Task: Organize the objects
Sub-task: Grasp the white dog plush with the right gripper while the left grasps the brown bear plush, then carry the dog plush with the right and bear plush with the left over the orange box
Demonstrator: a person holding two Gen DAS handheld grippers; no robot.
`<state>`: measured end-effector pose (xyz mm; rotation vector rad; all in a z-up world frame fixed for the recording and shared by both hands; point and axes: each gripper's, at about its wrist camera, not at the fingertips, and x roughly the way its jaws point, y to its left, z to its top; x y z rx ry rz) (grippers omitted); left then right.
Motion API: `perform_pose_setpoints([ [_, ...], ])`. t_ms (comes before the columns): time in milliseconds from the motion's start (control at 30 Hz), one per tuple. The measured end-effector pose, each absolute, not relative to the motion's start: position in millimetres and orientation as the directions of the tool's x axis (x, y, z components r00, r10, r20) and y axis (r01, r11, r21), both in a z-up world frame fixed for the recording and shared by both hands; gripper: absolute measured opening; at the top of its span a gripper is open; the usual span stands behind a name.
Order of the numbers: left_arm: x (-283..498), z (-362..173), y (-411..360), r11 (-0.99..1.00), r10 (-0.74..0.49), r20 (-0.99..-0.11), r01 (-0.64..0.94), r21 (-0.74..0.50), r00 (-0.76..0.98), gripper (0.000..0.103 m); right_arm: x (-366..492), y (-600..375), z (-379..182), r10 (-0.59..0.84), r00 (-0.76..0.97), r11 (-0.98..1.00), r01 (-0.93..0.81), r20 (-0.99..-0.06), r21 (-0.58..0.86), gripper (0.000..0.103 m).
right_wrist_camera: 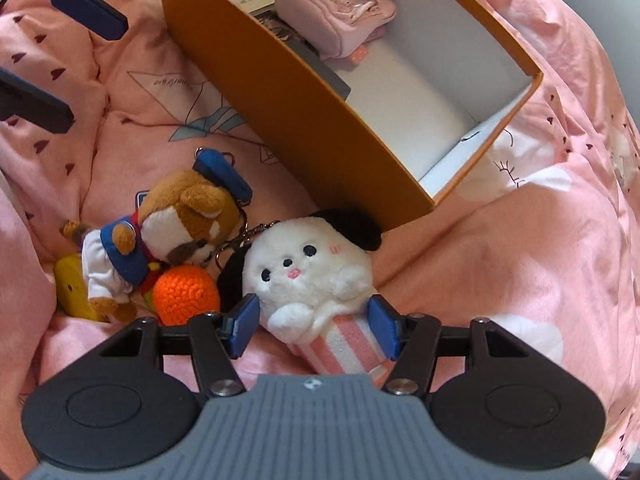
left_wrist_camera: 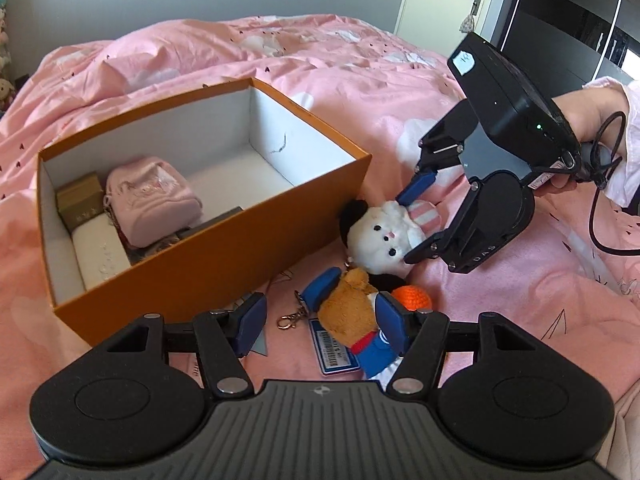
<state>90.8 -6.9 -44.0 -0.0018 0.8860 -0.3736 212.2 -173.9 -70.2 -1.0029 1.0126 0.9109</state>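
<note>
Step in hand looks like pick-up: two plush keychains off the bed, into the orange box (left_wrist_camera: 224, 252).

Right gripper (right_wrist_camera: 314, 326): jaws around the white dog plush (right_wrist_camera: 308, 276), bottom centre of the right wrist view. The pads flank its pink-striped base. I can't see them pressing yet, so I read it as not gripped. From the left wrist view the same gripper sits right of centre, one finger above the plush and one below.

Left gripper (left_wrist_camera: 320, 320): jaws wide, nothing clamped. The brown bear plush (left_wrist_camera: 352, 304) lies between the pads at bottom centre. The right pad is touching or just beside it; the left pad is well clear. Its barcode tag (left_wrist_camera: 334, 350) and clasp (left_wrist_camera: 288, 320) lie on the pink bedsheet (left_wrist_camera: 400, 80) below.

An orange crochet ball (right_wrist_camera: 186, 292) sits between the two plushes, touching both.

Box is upper left in the left view, part full: a pink pouch (left_wrist_camera: 154, 196) at its left end, the right half free.

Next: close on both plushes, lift clear of the ball and the chains, then drop them in the free half. Watch for the chains snagging.
</note>
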Motion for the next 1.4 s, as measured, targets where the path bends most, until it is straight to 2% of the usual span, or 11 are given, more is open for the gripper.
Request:
perform_pose_setpoints([
  [133,107,-57,-18,0.93,-0.345,-0.794,0.296,-0.217,0.5,0.073,229,-170,-72,0.122,0.199,0.236,-0.957,-0.972,-0.166,0.063],
  [367,128,-84,-29,0.932,-0.358,-0.859,0.192,-0.306,0.367,0.073,240,-161,-88,0.077,0.117,0.146,-0.984,-0.99,-0.105,0.075],
  [700,142,-103,-45,0.938,-0.347,-0.898,0.106,-0.33,0.271,0.073,247,-171,-102,0.122,0.109,0.195,-0.977,-0.987,-0.084,0.076],
  [867,146,-118,-45,0.939,-0.341,-0.904,0.039,-0.343,0.258,0.067,245,-183,-101,0.173,0.13,0.25,-0.965,-0.976,-0.084,0.075],
  [1033,140,-118,-41,0.933,-0.352,-0.895,0.023,-0.36,0.273,0.053,237,-189,-94,0.194,0.181,0.266,-0.956,-0.964,-0.126,0.073],
  [1200,130,-107,-32,0.931,-0.349,-0.886,0.008,-0.364,0.306,0.05,229,-195,-78,0.222,0.223,0.318,-0.937,-0.949,-0.146,0.069],
  [1400,110,-78,-8,0.91,-0.375,-0.841,-0.019,-0.415,0.391,0.049,224,-204,-45,0.3,0.238,0.431,-0.898,-0.924,-0.091,0.069],
])
